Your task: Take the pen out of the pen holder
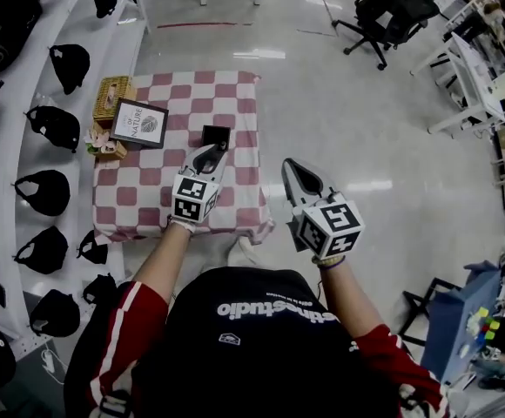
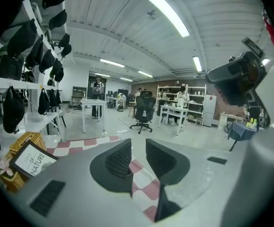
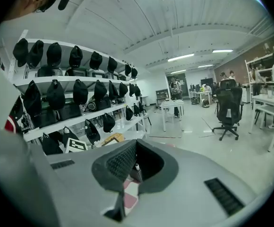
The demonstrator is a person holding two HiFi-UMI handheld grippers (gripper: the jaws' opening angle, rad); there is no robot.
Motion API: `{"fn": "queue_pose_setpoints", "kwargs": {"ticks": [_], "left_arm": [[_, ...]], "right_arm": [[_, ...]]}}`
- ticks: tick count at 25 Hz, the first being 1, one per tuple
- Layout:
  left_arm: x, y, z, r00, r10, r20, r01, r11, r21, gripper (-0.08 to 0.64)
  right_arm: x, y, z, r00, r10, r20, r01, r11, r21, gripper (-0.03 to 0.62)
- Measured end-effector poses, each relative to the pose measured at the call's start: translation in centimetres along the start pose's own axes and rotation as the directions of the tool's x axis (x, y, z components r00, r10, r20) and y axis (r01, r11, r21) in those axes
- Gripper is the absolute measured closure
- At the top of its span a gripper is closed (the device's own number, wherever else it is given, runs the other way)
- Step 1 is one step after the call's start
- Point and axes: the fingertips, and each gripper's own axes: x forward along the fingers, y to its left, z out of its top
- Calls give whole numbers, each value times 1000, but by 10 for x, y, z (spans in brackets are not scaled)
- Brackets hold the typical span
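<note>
Pink-and-white checked cloth: covers a small low table in front of the person, on a glossy pale floor.
Black square pen holder: stands upright on the cloth near the table's middle, towards its right side.
White-capped pen: stands upright inside the pen holder, its tip poking above the rim; it shows only in the right gripper view.
Left gripper: held over the cloth with its tips just short of the pen holder, on the person's side of it; whether they touch it cannot be told.
Left fingers: apart by a narrow gap, with nothing between them but checked cloth below.
Right gripper: held over the floor just off the table's right edge, apart from the pen holder.
Right fingers: tips together, holding nothing; the pen and holder show far off through the hollow behind the tips.
Black-framed printed sign: propped at the table's left side.
Woven wicker basket: behind the sign, at the far left corner.
Pale artificial flowers: just beside the sign, at the left edge.
White shelves of black caps: run along the left.
</note>
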Motion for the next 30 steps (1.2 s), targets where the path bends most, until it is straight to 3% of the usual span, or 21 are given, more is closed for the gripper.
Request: {"fn": "queue_pose_setpoints", "kwargs": {"ticks": [12, 30], "left_arm": [[48, 24, -51, 991, 81, -107, -93, 990, -108, 474], [78, 37, -88, 965, 137, -224, -155, 986, -63, 459]], "right_arm": [[31, -36, -3, 998, 45, -48, -45, 999, -5, 591], [43, -70, -13, 997, 43, -71, -40, 998, 46, 591]]}}
